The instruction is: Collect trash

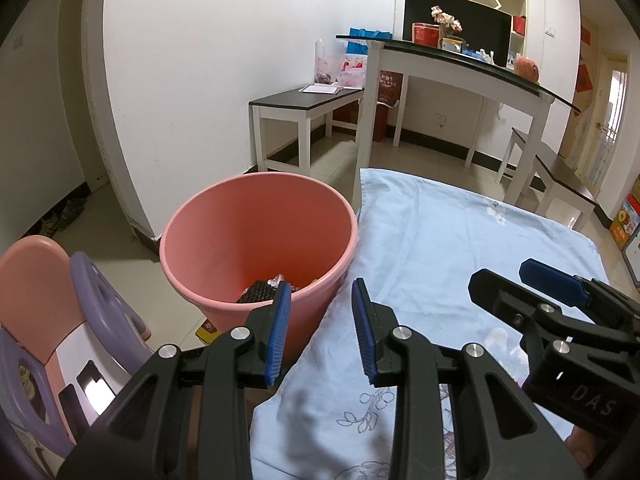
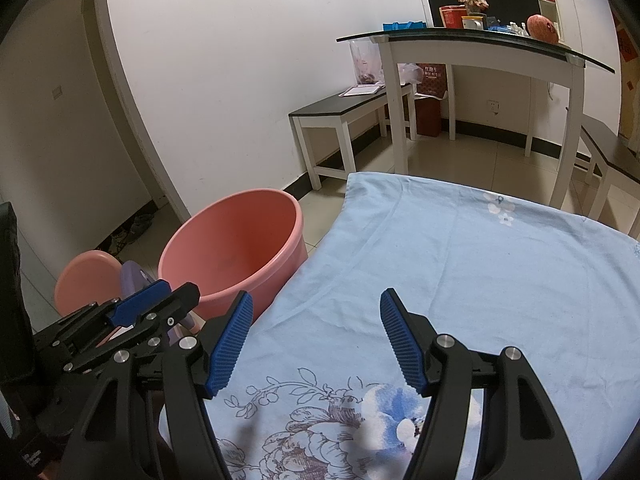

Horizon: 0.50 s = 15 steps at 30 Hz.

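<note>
We hold both grippers over the blue cloth, and neither carries anything. In the left wrist view the left gripper (image 1: 320, 330) sits at lower centre with its ribbed blue pads (image 1: 280, 334) spread apart and only air between them. In the right wrist view the right gripper (image 2: 316, 344) shows the same at the bottom of the frame, its pads (image 2: 230, 346) standing wider apart, empty over the flower print.

Outward from the fingers, the blue flowered cloth (image 2: 460, 260) fills the lower right of both views. We see no loose trash on the part of it that shows. What trash we can make out is already in the pink bucket (image 1: 256, 224): a dark, ribbed-looking piece (image 1: 258, 292) and a pale scrap beside it lie at the bottom, just past our left finger.

The bucket stands on the floor against the cloth's left edge, up and to the left of both grippers. In the left wrist view its near rim sits just behind the left pad; in the right wrist view it lies farther off, in the left-centre of the frame, with the left gripper in between. So we judge the left hand the nearer one for any drop into the bucket. The bucket is round and upright, mouth open upward, so no long axis matters.

We judge the table's share of the job done or nearly so.
</note>
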{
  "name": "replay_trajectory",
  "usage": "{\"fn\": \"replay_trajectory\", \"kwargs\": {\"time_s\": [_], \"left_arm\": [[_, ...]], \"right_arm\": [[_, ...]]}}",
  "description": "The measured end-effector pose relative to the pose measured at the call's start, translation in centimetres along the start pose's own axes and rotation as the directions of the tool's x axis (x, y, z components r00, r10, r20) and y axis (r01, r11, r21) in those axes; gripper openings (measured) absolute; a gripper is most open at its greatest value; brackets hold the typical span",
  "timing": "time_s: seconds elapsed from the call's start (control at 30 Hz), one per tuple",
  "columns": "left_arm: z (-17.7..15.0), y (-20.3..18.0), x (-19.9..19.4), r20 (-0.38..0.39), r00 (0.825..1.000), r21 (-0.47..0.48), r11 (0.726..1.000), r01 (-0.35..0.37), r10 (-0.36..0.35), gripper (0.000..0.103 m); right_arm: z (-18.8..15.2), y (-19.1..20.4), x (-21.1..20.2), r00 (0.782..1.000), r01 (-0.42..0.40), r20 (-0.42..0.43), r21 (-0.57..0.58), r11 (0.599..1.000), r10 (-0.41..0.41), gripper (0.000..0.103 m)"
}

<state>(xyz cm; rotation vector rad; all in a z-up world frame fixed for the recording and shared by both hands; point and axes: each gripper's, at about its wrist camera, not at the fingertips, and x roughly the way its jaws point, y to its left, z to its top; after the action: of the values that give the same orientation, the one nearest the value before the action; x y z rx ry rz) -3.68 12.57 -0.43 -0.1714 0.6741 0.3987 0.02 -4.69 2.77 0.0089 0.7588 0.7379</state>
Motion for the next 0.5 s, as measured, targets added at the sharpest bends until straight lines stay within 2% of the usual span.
{"fn": "replay_trajectory", "kwargs": {"time_s": [0.5], "left_arm": [[0.29,-0.37,-0.08,-0.009,1.0,0.003,1.0,0.004,-0.004,0.031]], "right_arm": [[-0.19,-0.13,0.01,1.0,0.0,-0.001,0.002,1.0,0.0,0.065]]}}
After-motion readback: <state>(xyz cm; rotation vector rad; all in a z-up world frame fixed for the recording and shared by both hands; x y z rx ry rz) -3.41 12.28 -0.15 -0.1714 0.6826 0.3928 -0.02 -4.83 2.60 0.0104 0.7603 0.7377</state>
